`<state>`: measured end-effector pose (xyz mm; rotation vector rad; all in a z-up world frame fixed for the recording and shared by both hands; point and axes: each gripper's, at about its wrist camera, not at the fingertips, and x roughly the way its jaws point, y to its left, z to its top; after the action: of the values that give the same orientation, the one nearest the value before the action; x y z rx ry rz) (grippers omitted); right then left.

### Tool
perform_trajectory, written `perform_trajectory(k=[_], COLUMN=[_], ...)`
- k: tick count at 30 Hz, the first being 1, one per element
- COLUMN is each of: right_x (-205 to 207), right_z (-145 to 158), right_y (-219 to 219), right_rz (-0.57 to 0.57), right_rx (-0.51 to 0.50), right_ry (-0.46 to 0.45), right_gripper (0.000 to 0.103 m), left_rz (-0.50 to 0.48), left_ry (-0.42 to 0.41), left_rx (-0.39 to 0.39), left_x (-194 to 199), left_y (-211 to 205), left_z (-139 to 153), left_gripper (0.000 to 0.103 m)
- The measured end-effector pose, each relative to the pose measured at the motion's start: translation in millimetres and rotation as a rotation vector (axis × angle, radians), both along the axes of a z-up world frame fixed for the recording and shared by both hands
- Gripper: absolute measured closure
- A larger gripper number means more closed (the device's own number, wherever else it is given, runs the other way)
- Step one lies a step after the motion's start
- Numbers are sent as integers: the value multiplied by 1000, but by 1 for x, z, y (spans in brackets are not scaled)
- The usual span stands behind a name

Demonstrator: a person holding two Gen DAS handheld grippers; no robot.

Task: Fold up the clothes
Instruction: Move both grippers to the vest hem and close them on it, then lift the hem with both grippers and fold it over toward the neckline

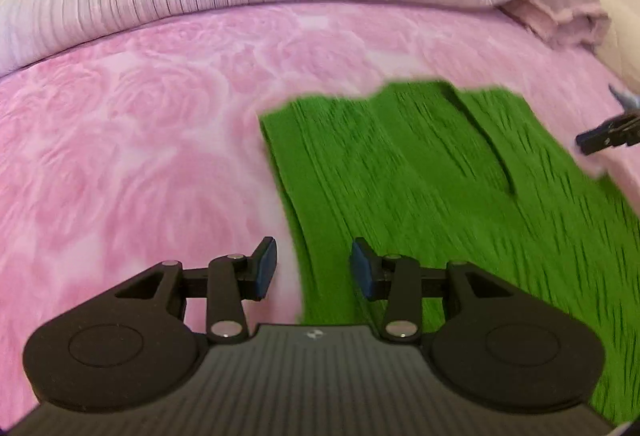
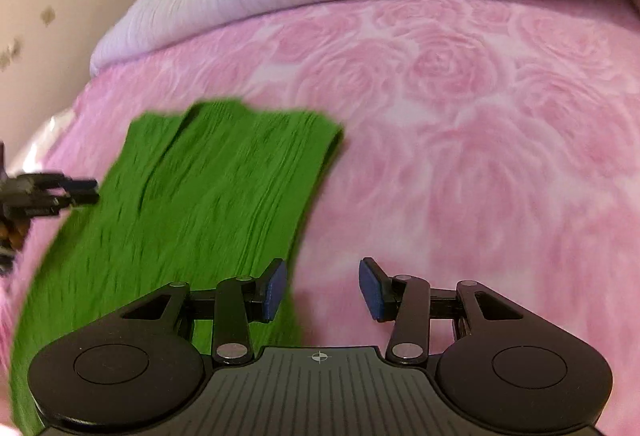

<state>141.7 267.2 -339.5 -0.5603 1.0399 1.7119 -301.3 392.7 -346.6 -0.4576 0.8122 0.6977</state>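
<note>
My left gripper (image 1: 313, 268) points forward and slightly downward, its two blue-padded fingers (image 1: 266, 268) spread apart with nothing between them. My right gripper (image 2: 323, 290) is held the same way, its blue pads (image 2: 370, 290) parted and empty. Each gripper shows at the edge of the other's view: the right one's dark fingers at the far right of the left wrist view, the left one's at the far left of the right wrist view.

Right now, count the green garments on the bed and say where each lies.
1. The green garment lies flat on the pink rose blanket, between the open left gripper and open right gripper. Its near end runs out of view.
</note>
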Motion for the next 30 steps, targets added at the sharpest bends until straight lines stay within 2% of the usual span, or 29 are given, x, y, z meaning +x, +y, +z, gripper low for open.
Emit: perform_trajectory(k=[5, 11, 14, 15, 16, 17, 20, 23, 27, 30], right_x=[11, 4, -3, -6, -9, -11, -22, -30, -40, -55], right_z=[-11, -28, -31, -31, -31, -31, -18, 13, 63, 87], right_y=[58, 104, 115, 116, 117, 117, 105, 75, -1, -79], right_rz=[8, -21, -12, -5, 1, 7, 30, 45, 81, 94], right_rx=[19, 27, 33, 32, 32, 33, 87, 174, 289, 348], right_ry=[99, 127, 117, 104, 91, 76, 4, -33, -22, -36], right_gripper=[59, 59, 60, 66, 87, 93, 95, 96, 96, 95], left_rz=[22, 47, 31, 23, 13, 5, -11, -20, -54, -71], left_ry=[-111, -183, -175, -172, -172, -179, -209, -259, -331, -366], left_rx=[-114, -140, -117, -107, -99, -99, -56, -11, 57, 71], left_x=[12, 29, 37, 39, 39, 39, 30, 13, -27, -62], left_y=[59, 95, 99, 98, 96, 94, 79, 56, -12, -79], left_z=[-14, -21, -24, -25, -24, -23, -5, 22, 62, 76], left_gripper=[66, 69, 72, 78, 89, 93, 94, 95, 95, 95])
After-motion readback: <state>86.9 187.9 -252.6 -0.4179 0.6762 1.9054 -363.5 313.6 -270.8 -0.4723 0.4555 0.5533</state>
